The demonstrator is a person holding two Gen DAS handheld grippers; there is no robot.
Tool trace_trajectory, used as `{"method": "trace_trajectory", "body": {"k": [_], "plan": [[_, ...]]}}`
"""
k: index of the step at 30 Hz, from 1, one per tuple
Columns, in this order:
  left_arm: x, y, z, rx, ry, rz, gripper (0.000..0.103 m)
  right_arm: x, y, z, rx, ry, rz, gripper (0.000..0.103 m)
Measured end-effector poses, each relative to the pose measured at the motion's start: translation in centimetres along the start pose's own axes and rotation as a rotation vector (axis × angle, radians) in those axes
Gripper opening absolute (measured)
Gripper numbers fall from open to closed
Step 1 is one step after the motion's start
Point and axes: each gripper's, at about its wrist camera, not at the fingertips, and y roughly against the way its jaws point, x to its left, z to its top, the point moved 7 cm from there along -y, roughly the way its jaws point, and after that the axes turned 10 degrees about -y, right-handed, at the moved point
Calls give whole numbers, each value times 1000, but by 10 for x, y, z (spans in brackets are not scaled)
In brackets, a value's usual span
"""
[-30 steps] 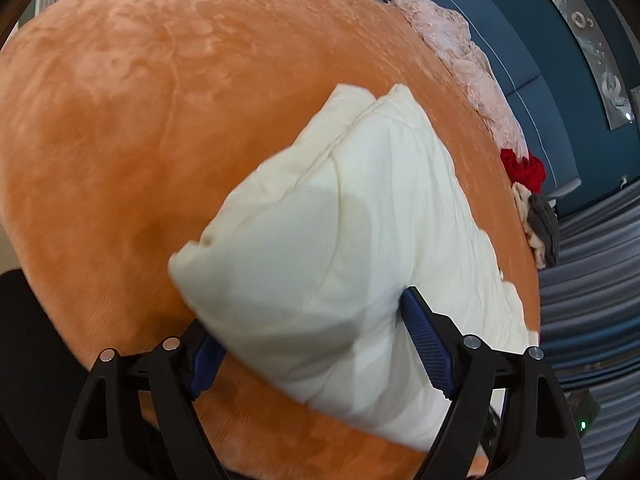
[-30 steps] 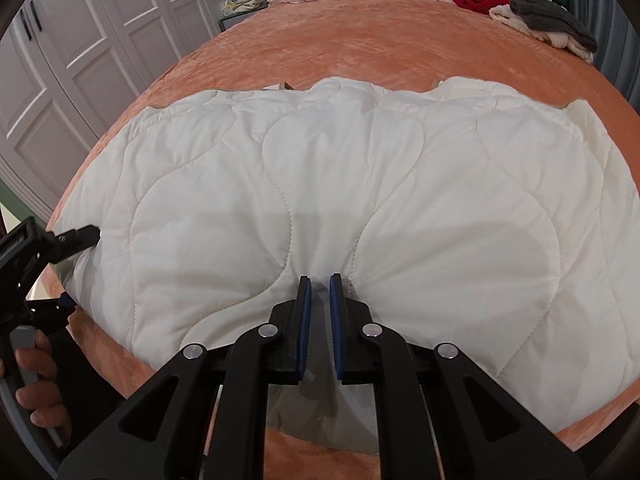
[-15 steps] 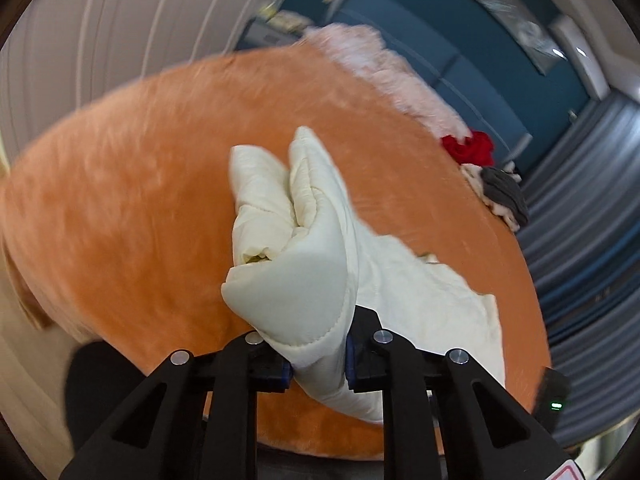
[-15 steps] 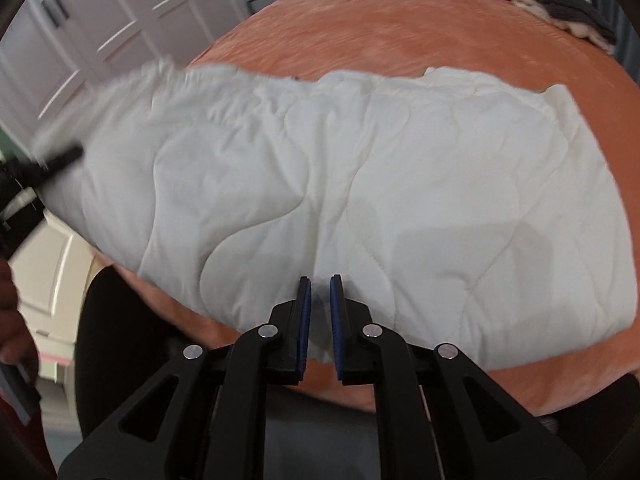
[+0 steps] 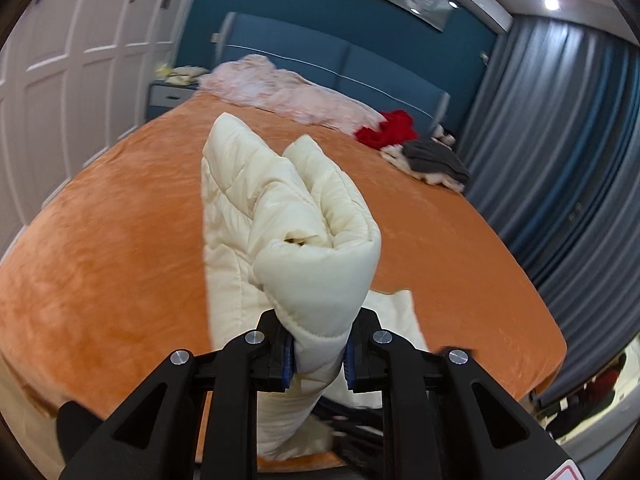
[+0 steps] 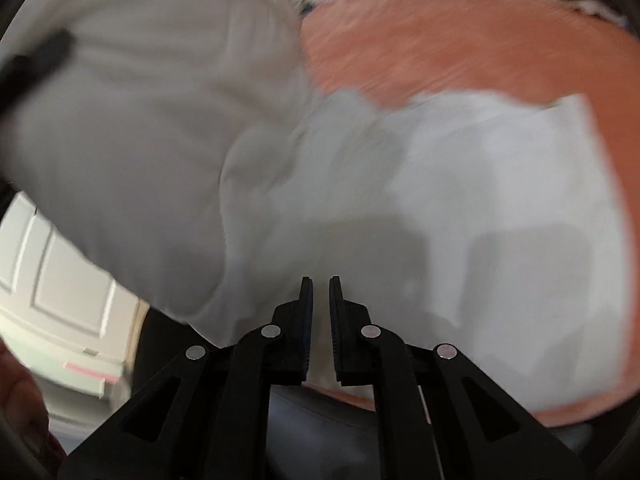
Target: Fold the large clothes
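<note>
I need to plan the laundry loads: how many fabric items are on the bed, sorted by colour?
Cream: 1, the quilted garment held in the left tool
Pink: 1, pink garment
Red: 1, red garment
Dark grey: 1, grey garment
White: 1, white piece under the grey
Total: 5

The left wrist view looks forward between its fingers [image 5: 286, 354] along the orange bed [image 5: 100, 248] toward the blue headboard [image 5: 320, 64], with the cream quilt [image 5: 304, 216] bunched very close ahead of the fingertips. The right wrist view looks down past its own fingers [image 6: 306, 320] onto the same quilt [image 6: 460, 184], close and blurred, with the bed [image 6: 460, 48] beyond. Both views share the quilt, the bed and the red garment [image 5: 388, 130] at the far end.
</note>
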Motion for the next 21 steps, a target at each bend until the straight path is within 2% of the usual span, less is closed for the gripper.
{"method": "trace_trajectory", "body": {"k": [5,10,15,19,21], "plan": [[-49,-38,-9,64,-76,-39,15,-67,64,7,-101,-72,-128,8],[-94,-80,-36,159,-141,-74,15,-105,99,6,-152,-114,-208,9],[-113,-114,-78,254,-158,-87,16,-118,110,3,-169,-137,-211,9],[-117,-111,-93,260,-189,-52,23,-115,117,7,-187,-141,-187,11],[-116,-103,-92,254,-195,-41,27,-112,124,12,-199,-130,-167,17]]}}
